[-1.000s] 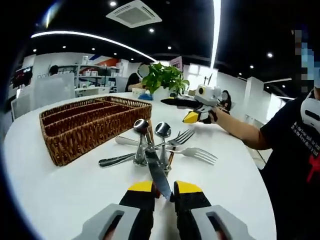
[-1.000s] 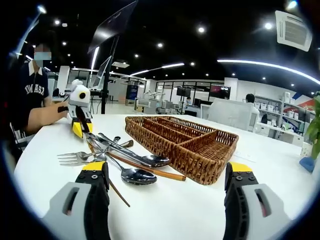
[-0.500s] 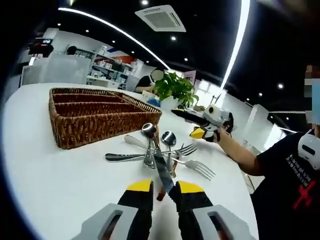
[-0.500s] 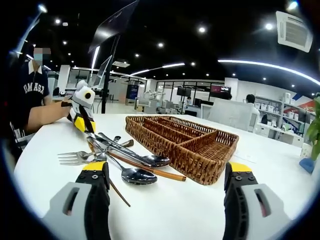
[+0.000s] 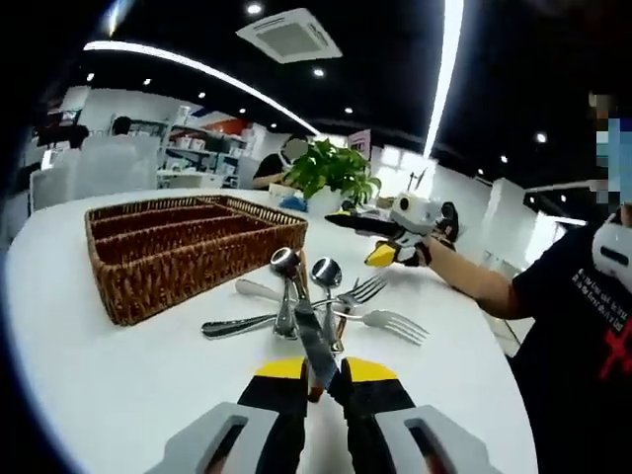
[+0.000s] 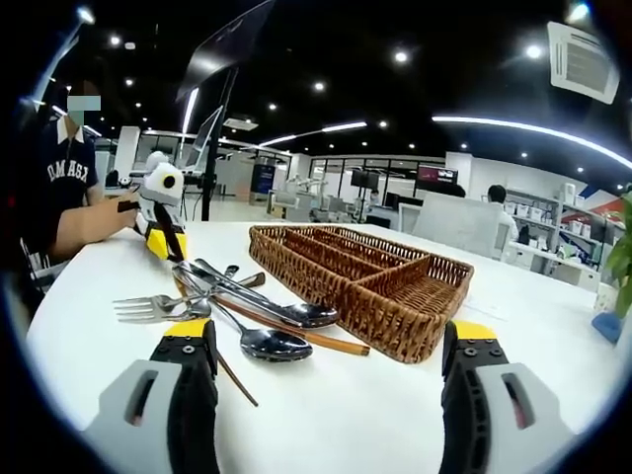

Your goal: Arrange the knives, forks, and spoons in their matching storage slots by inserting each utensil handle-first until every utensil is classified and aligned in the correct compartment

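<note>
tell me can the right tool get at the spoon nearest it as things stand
Probably yes: the right tool is open, and the spoon lies on the bare white table just ahead, beside the basket, with nothing between.

On the table [image 6: 346,415], the utensil pile [image 6: 237,306] lies just left of the wicker tray [image 6: 365,281].
</note>
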A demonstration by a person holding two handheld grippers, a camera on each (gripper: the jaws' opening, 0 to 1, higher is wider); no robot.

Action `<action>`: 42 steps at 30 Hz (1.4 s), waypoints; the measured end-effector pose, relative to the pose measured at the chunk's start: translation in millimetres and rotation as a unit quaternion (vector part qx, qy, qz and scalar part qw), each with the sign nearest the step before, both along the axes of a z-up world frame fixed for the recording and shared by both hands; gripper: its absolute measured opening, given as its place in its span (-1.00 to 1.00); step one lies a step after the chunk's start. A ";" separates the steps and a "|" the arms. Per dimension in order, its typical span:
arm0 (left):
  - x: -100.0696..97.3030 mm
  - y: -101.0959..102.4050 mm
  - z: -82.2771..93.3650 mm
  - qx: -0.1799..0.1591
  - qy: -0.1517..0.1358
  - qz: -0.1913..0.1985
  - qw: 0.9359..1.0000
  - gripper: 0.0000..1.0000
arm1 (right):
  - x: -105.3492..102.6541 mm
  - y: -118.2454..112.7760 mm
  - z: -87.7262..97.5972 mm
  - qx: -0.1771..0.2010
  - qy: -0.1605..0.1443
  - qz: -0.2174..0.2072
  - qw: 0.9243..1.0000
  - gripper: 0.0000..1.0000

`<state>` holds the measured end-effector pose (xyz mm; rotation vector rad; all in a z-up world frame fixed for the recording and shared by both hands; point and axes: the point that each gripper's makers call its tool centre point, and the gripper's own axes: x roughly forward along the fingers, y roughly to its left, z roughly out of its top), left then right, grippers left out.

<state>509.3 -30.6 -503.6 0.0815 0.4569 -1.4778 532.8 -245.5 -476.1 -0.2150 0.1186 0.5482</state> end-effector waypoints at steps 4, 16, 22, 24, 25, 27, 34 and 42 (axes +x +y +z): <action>-1.1 -0.8 -0.4 0.002 -0.002 0.003 1.000 -0.72 | 0.2 -0.6 0.5 0.001 0.000 -0.001 1.000 0.95; -7.7 -8.9 -7.4 0.020 0.005 -0.002 1.000 -0.67 | 0.5 0.6 -2.1 -0.003 0.003 0.000 1.000 0.94; -2.0 -6.4 -7.9 0.024 0.018 0.012 0.999 -0.72 | 0.7 1.1 -2.4 -0.003 0.003 0.001 1.000 0.94; -0.2 -5.0 -7.6 0.025 0.017 0.019 0.999 -0.75 | 0.8 1.0 -2.8 -0.005 0.004 0.002 1.000 0.94; 3.5 -3.9 -7.7 0.026 0.013 0.024 0.999 -0.76 | 0.9 1.1 -2.9 -0.005 0.004 0.002 1.000 0.94; 6.6 -3.0 -8.3 0.030 0.009 0.029 0.999 -0.79 | 1.0 1.3 -3.1 -0.005 0.004 0.002 1.000 0.94; 14.8 -2.8 -7.1 0.044 -0.039 0.043 0.997 -0.81 | 0.5 3.1 -3.4 -0.011 0.000 0.008 1.000 0.85; 19.1 -0.4 0.2 0.032 -0.044 0.043 0.998 -0.82 | -3.9 25.3 9.6 0.020 -0.011 0.050 0.999 0.41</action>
